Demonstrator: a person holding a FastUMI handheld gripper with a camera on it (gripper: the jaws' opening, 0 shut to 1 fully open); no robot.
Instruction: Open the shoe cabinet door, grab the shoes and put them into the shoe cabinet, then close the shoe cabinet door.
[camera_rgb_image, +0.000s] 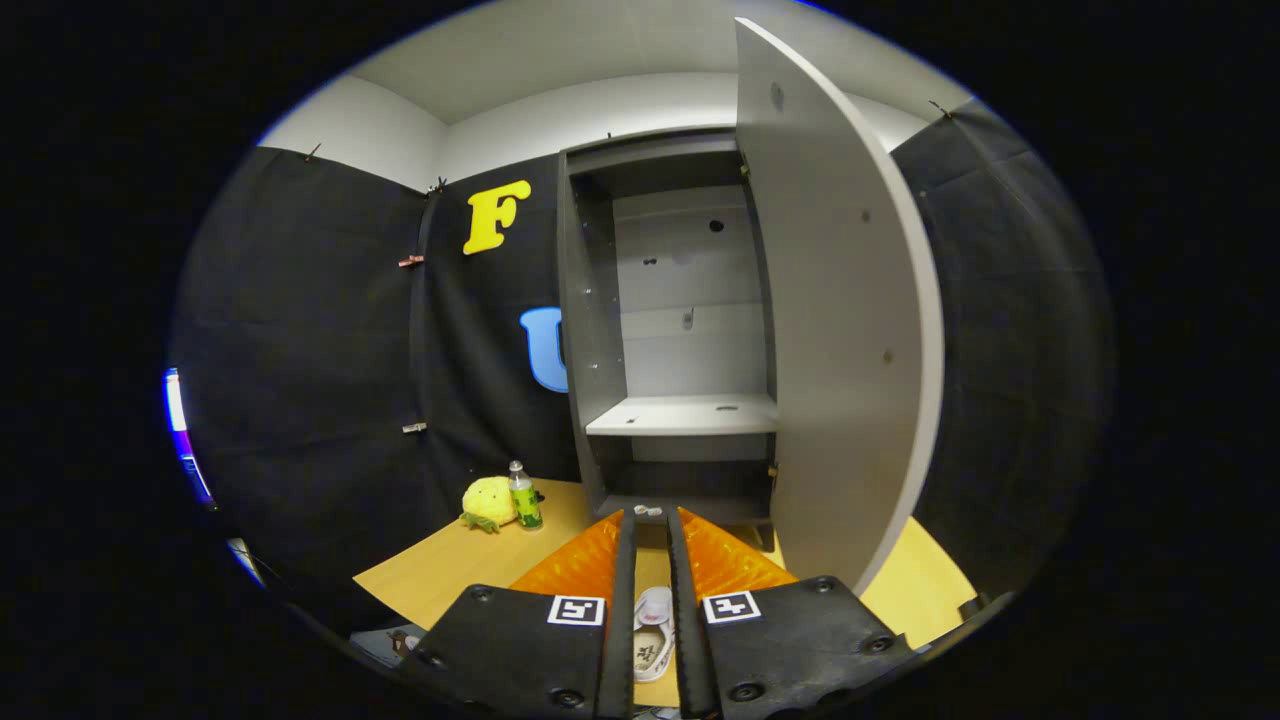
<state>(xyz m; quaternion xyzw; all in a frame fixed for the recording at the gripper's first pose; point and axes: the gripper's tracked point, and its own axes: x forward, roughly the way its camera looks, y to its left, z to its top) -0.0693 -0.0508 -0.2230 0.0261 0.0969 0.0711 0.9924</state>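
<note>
Here the gripper (651, 520) is held level above a wooden table (440, 580), pointing straight at the shoe cabinet (595, 330) that stands at the table's far side, just beyond the fingertips. Its two fingers run nearly parallel with only a narrow slot between them, and nothing is pinched there, so the gripper is close to shut yet empty. Down through that slot, on the tabletop below the fingers (seen from above, toe pointing away), lies a white shoe (653, 632) with a patterned insole; the fingers are above it, not touching it as far as can be told. The cabinet door (845, 320) is swung wide open, hinged along the cabinet's right side and angled out toward the gripper, its pale inner face ahead and to the right of the fingers. Inside, a single light shelf (690, 414) sits bare, with a darker compartment under it directly past the fingertips. Off to the left of the fingers, near the cabinet's foot, a yellow plush toy (487, 502) rests on the table with a green bottle (524, 496) standing upright just beside it.
</note>
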